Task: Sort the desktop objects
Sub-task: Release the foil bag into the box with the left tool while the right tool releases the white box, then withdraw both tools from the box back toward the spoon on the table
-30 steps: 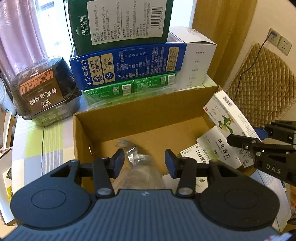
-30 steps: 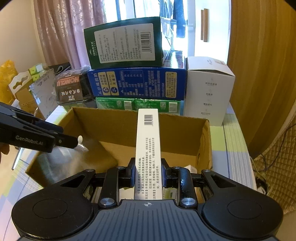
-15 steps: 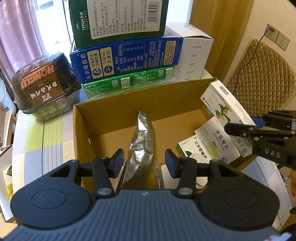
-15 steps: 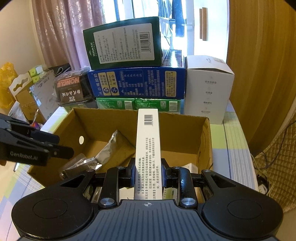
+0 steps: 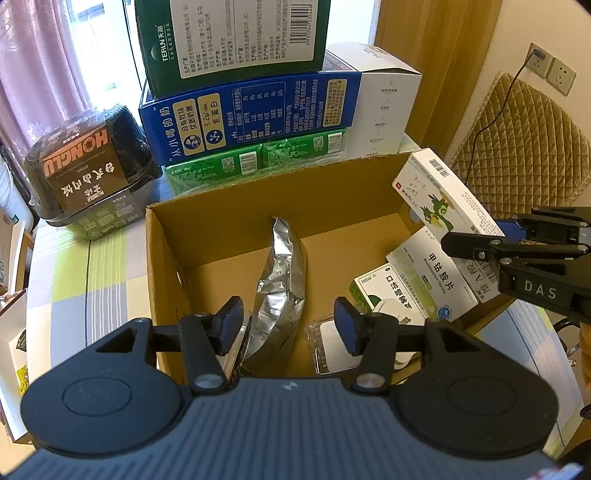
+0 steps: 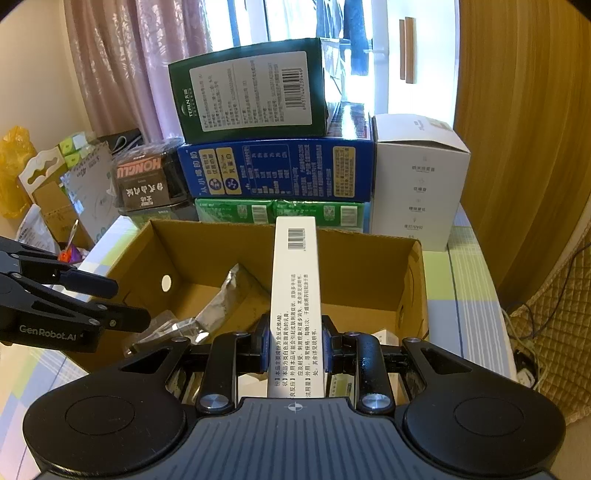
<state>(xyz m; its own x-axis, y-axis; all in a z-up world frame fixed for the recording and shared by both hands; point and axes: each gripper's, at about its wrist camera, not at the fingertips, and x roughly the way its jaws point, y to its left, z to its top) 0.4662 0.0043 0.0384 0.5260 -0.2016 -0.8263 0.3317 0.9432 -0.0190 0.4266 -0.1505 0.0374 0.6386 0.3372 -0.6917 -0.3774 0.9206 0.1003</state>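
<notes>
An open cardboard box (image 5: 155,258) (image 6: 417,288) sits on the table. Inside it a crumpled silver foil pouch (image 5: 282,280) (image 6: 221,306) leans upright, beside two white medicine boxes (image 5: 432,273) and a clear plastic case (image 5: 332,343). My left gripper (image 5: 289,325) (image 6: 125,301) is open over the box's near-left part, with nothing between its fingers. Over the right side of the box, my right gripper (image 6: 294,347) (image 5: 465,247) is shut on a long white medicine box (image 6: 294,295) (image 5: 439,199) with a green bird print and a barcode.
Behind the box stand a dark green carton (image 5: 236,33), a blue milk carton (image 5: 251,114), green packs (image 5: 258,162) and a white carton (image 5: 384,107). A black food tub (image 5: 88,170) lies back left. A quilted cushion (image 5: 517,147) is off to the right.
The foil pouch, blurred between the left fingers a second ago, now rests in the box. My left gripper has drawn back a little. The right gripper holds its white box almost still.
</notes>
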